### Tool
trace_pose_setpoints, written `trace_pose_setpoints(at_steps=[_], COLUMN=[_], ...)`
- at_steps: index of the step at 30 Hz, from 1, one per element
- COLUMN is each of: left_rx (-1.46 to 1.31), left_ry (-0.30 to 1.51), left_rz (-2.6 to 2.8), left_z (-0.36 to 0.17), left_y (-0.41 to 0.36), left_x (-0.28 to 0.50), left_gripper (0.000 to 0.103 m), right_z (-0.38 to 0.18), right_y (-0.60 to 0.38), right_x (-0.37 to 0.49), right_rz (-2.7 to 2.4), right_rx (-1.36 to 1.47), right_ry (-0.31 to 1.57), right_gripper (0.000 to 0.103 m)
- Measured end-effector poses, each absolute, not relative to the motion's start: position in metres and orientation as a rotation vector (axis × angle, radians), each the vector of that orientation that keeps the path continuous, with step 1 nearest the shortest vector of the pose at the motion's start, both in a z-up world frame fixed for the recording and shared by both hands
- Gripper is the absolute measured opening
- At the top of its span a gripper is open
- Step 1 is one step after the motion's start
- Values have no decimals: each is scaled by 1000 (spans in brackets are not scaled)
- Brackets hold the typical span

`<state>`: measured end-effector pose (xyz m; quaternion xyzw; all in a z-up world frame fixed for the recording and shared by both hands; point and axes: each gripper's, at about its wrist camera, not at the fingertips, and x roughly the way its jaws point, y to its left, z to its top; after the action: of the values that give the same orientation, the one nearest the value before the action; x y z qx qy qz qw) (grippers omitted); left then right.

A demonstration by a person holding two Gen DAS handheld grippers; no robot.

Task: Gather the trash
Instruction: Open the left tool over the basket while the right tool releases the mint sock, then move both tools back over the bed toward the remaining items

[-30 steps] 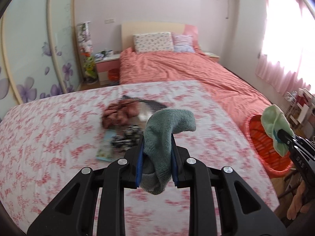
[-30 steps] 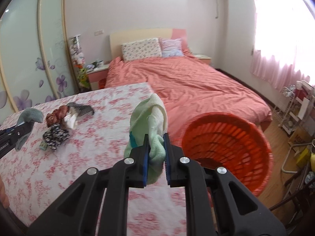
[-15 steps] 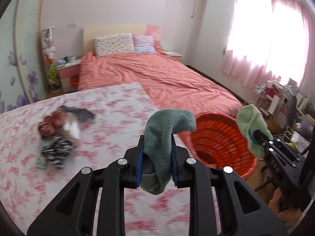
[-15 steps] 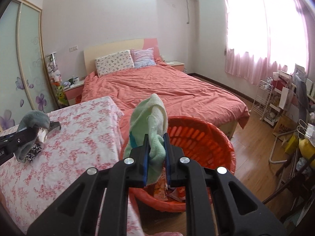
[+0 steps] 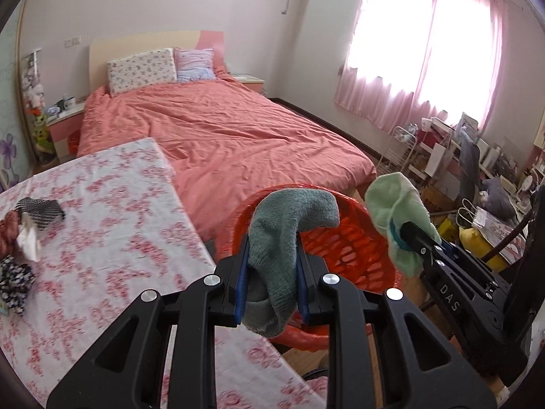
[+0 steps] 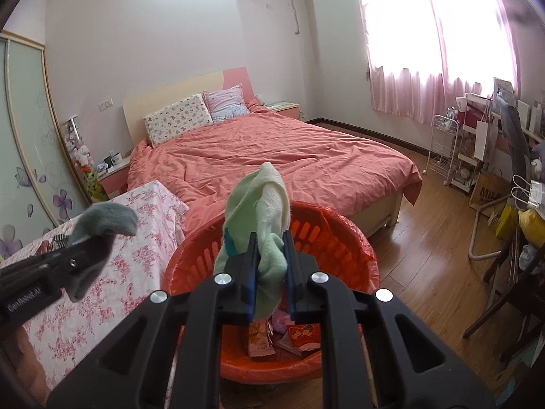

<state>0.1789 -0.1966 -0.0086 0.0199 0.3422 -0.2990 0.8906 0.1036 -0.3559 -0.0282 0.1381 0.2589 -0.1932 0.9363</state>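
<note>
My left gripper (image 5: 272,272) is shut on a grey-green sock (image 5: 289,231) that droops over its jaws, near the right edge of the floral table (image 5: 102,238). Just beyond it stands the orange basket (image 5: 351,255) on the floor. My right gripper (image 6: 269,266) is shut on a light green sock (image 6: 262,204) and hangs over the basket (image 6: 340,235), which holds a few wrappers (image 6: 299,335). In the right wrist view the left gripper (image 6: 73,255) with its grey-green sock (image 6: 109,220) shows at the left; in the left wrist view the right gripper (image 5: 412,235) with its light green sock (image 5: 395,204) shows at the right.
A small pile of cloth and paper scraps (image 5: 24,235) lies on the table's left side. A bed with a coral cover (image 6: 272,156) stands behind the basket. Cluttered shelves, bags and a chair (image 6: 504,204) line the right wall over a wooden floor.
Both grippers have swung right, away from the pile on the table and toward the orange basket. The right one now hangs over the basket. Each still grips its sock.
</note>
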Motion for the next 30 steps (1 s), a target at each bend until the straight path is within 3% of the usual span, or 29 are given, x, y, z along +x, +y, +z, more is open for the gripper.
trace_pose_setpoints(at_steps=[4, 5, 8, 21, 30], left_rx=[55, 59, 61, 129, 106], left_ry=[740, 747, 763, 756, 738], left_rz=[-646, -641, -617, -419, -248], left_z=[-18, -20, -28, -34, -30], left_y=[-218, -222, -225, -162, -71], left_x=[187, 189, 194, 191, 193], left_gripper=[25, 32, 61, 69, 71], right_z=[-33, -35, -43, -50, -38], right_y=[-373, -378, -389, -374, -323], right_x=[112, 115, 122, 121, 133], right_rz=[-407, -410, -417, -452, -372], right_rx=[317, 327, 350, 304, 244], right_ry=[529, 526, 528, 565, 588], right_gripper=[19, 20, 44, 61, 64])
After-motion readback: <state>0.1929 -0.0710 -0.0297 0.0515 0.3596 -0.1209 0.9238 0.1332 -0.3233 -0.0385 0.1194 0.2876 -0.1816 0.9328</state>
